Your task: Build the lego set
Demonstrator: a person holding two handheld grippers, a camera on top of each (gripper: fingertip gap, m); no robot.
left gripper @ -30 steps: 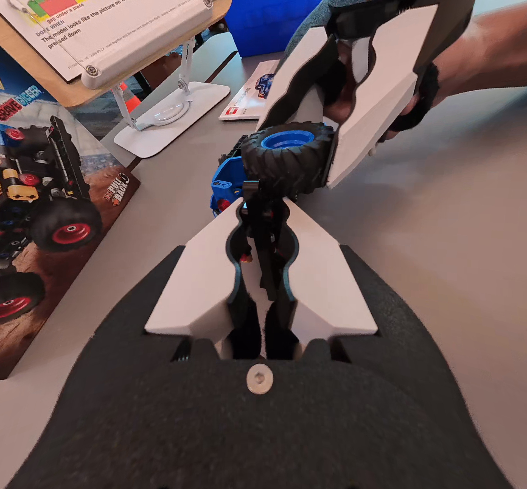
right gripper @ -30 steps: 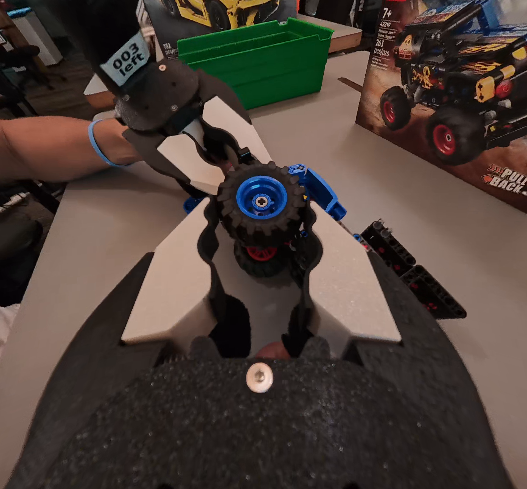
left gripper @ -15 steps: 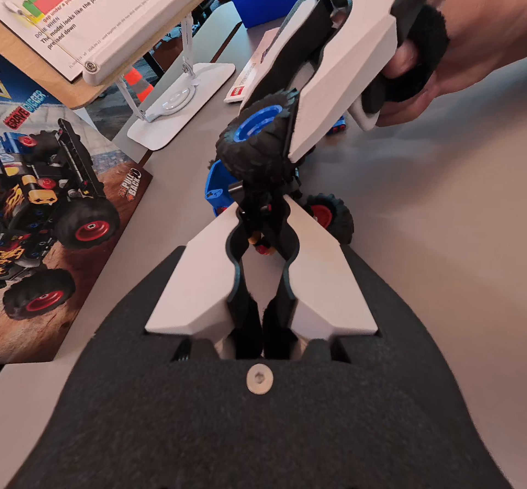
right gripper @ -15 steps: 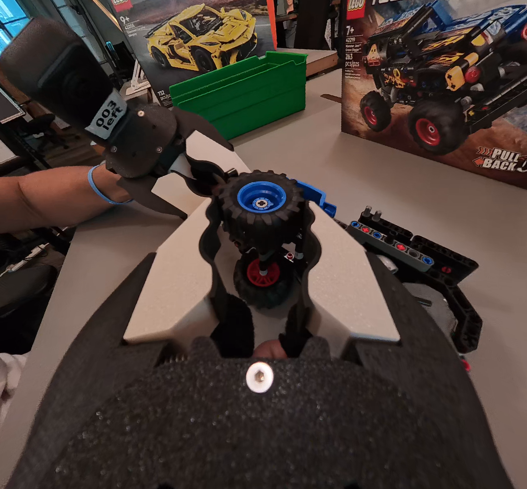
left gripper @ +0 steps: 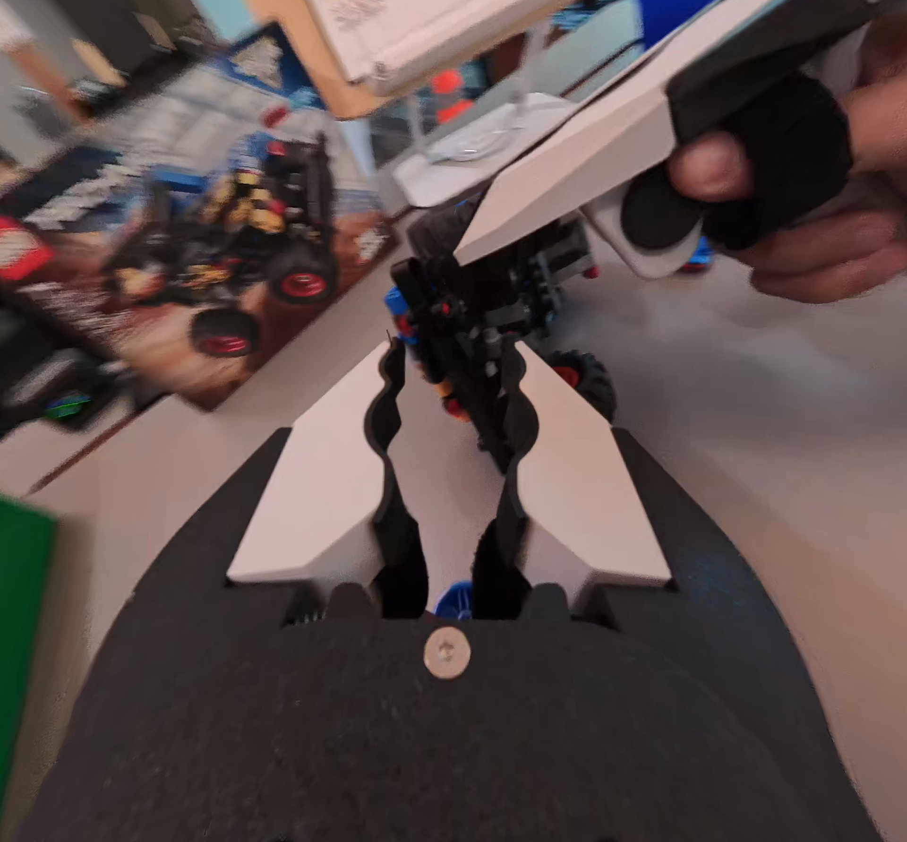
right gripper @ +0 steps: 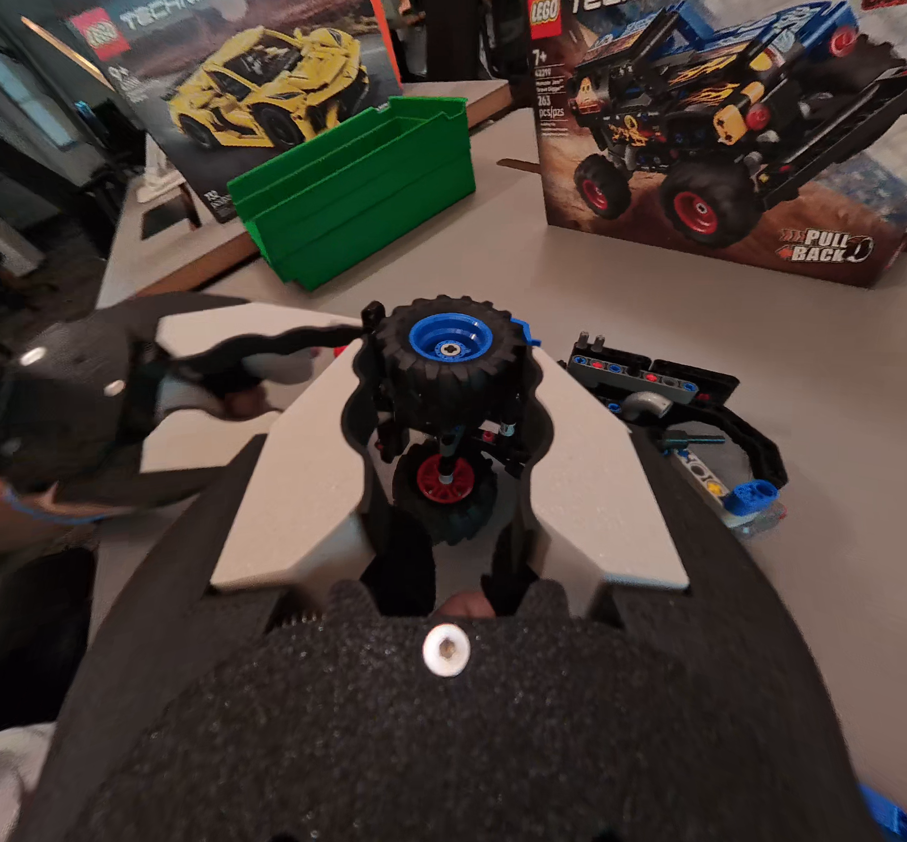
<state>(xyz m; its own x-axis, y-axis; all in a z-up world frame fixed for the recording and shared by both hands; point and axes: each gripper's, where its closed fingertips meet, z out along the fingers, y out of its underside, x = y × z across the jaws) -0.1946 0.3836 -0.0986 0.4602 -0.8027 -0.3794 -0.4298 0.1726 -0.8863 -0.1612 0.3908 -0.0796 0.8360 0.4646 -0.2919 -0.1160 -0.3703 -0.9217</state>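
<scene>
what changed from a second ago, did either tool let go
The left tool opened and let go of the truck frame, which it had clamped. The right tool stayed shut on the blue-hubbed wheel and tipped more upright. The green bin and boxes stayed.

The left claw point(left gripper: 454, 367) has spread apart and let go of the toy truck frame point(left gripper: 471, 308). The right claw point(right gripper: 444, 376) has tilted the frame, exposing a loose black assembly point(right gripper: 657, 386) on the worktop point(right gripper: 540, 278).

My left camera sits behind my jaws, looks forward, close on truck point(left gripper: 471, 327). My right camera same, facing opposite way, down onto surface point(right gripper: 491, 259). Both share truck, each sees other's jaws.
</scene>
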